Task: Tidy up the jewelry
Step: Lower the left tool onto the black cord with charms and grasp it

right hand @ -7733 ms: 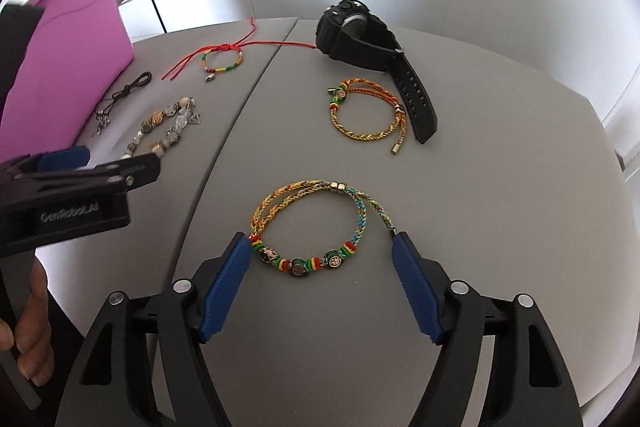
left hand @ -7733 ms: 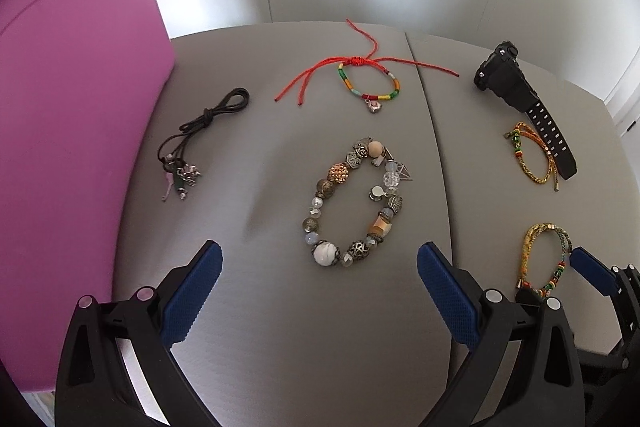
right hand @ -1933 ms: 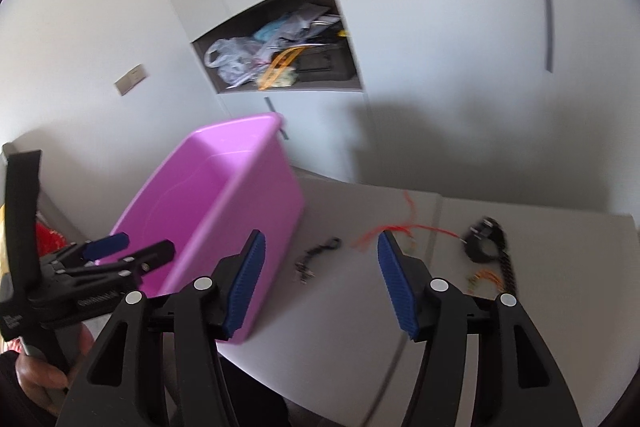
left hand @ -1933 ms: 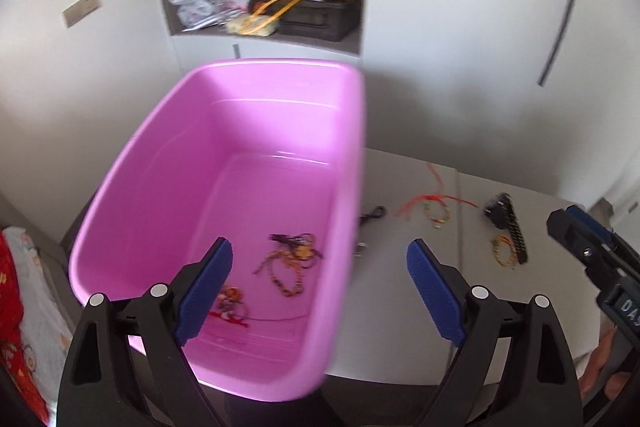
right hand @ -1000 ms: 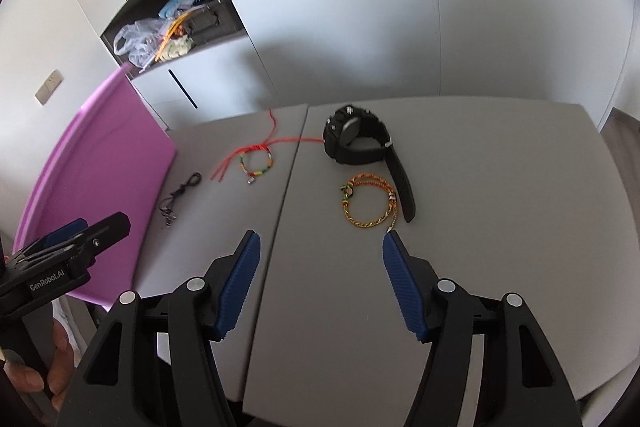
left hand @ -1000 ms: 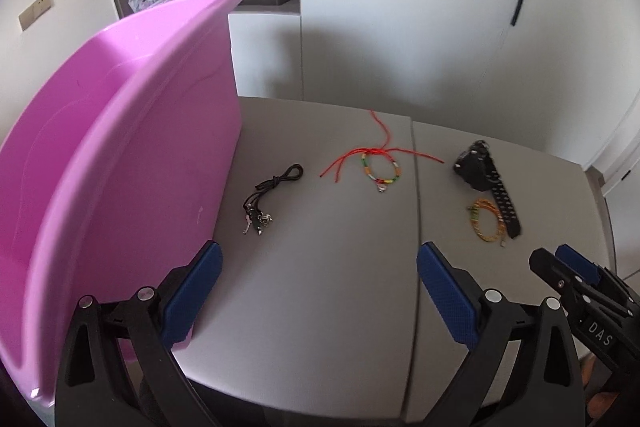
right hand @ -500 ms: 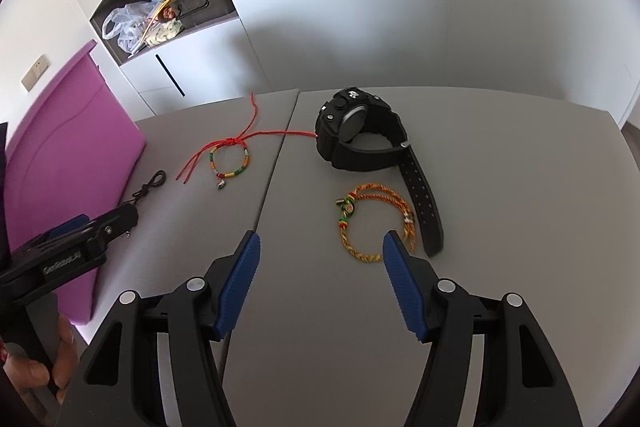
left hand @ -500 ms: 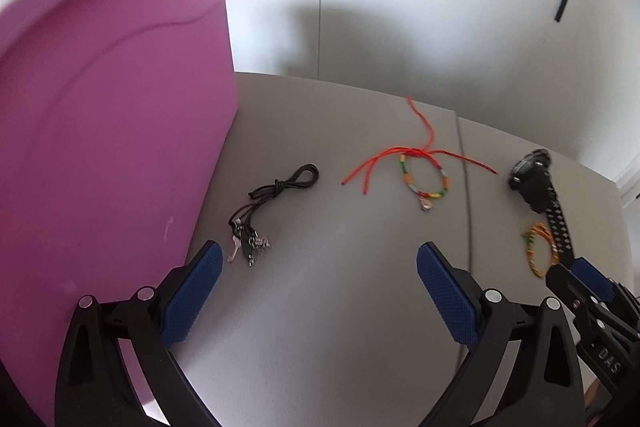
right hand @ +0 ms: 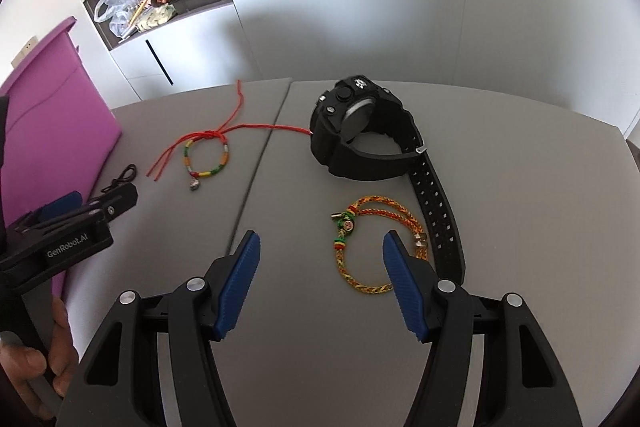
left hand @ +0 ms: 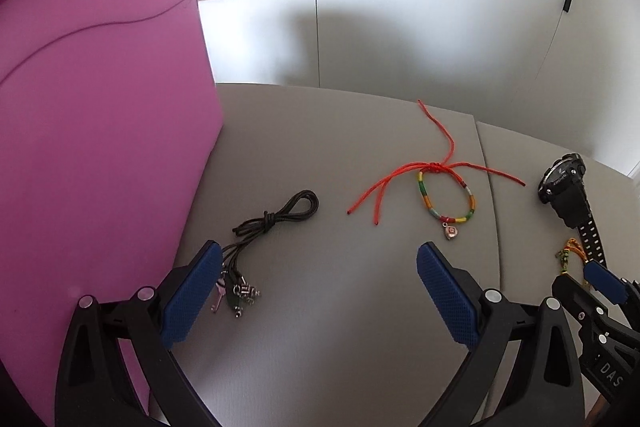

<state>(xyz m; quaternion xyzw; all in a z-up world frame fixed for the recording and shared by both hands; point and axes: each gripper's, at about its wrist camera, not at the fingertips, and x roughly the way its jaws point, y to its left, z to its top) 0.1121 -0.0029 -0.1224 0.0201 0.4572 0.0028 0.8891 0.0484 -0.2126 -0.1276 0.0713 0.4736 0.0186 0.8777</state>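
Jewelry on the grey worktop (right hand: 520, 187) numbers four pieces: one black cord necklace with small charms (left hand: 264, 227) beside the tall pink plastic bin (left hand: 100, 147), one red-string bracelet with coloured beads (left hand: 444, 195), one chunky black wristwatch (right hand: 368, 139), one orange braided bracelet (right hand: 372, 247). Left gripper (left hand: 316, 291) tilts downward, wide open and empty, its left pad by the charms; right gripper (right hand: 320, 275) likewise gapes empty, its right pad over the braided bracelet.

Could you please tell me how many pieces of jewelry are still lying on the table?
4: a black cord necklace beside the pink bin, a red string bracelet mid-table, a black watch farther right, and an orange braided bracelet just before it.
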